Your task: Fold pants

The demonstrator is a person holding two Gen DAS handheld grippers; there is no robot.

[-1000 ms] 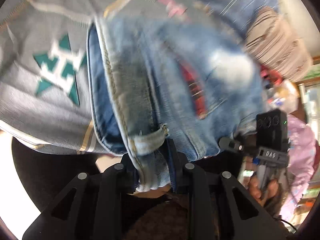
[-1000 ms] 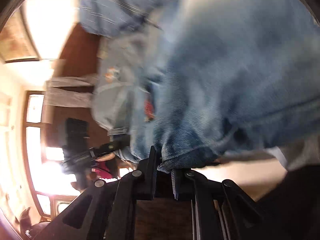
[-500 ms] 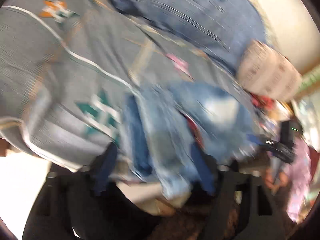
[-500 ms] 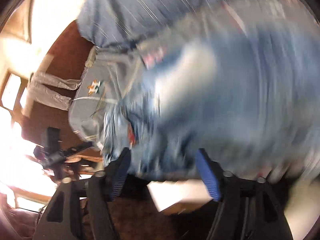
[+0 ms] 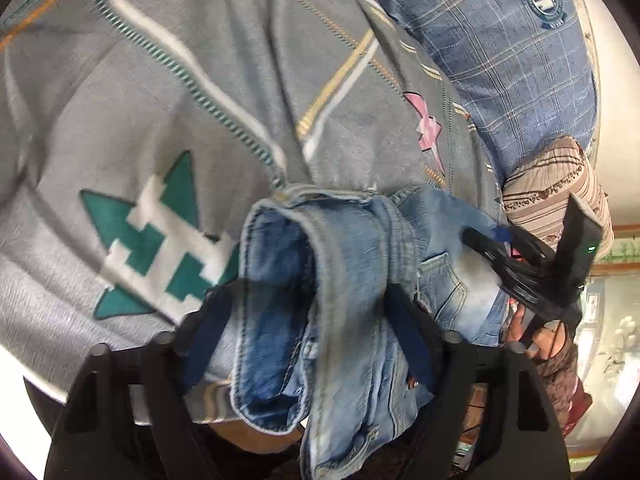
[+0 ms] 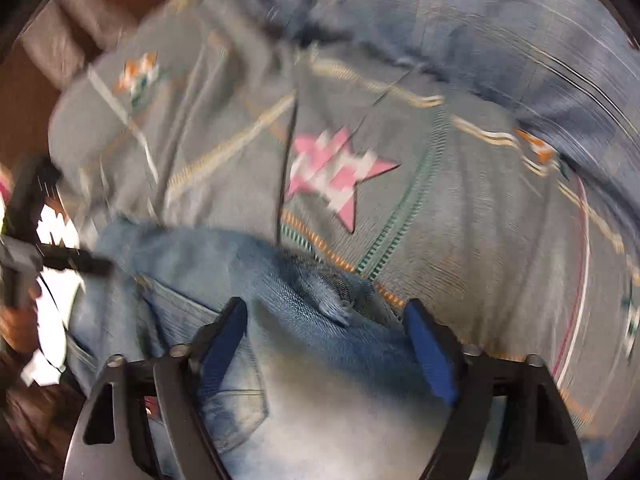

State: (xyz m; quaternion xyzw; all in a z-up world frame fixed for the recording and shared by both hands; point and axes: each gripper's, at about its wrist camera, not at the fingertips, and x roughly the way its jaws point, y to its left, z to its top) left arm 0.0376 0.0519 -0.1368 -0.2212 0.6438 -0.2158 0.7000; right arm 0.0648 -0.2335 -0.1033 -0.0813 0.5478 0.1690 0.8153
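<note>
Faded blue denim filling the space ahead of both tools: pants [image 5: 344, 280] lying bunched on a grey bedspread [image 5: 160, 100] patterned with teal, pink and orange pixel stars. Seen from the left gripper [image 5: 308, 332], jaws spread wide, blue-padded fingers [image 5: 408, 336] sitting on either side of a rolled hem or waistband edge without pinching it; fabric draping loosely between and below them, darker inner side of the denim showing just left of centre. Farther ahead and to the right of this tool, a stitched pocket showing on the flatter part of the pants, with the right gripper [image 5: 486, 240] reaching in above it, held by a hand [image 5: 536, 332]. Beyond, at the upper right, a blue checked cloth [image 5: 500, 40] with a round crest and a brown striped bundle [image 5: 556, 188] lying close together.

Seen from the right gripper [image 6: 324, 340], picture smeared by motion, jaws likewise spread wide, blue pads [image 6: 432, 356] straddling a raised fold of denim [image 6: 320, 320] and gripping nothing. Directly ahead of this tool, a pink star [image 6: 332, 176] on the bedspread; far to its left, the left gripper [image 6: 80, 264] lying over the edge of the pants.
</note>
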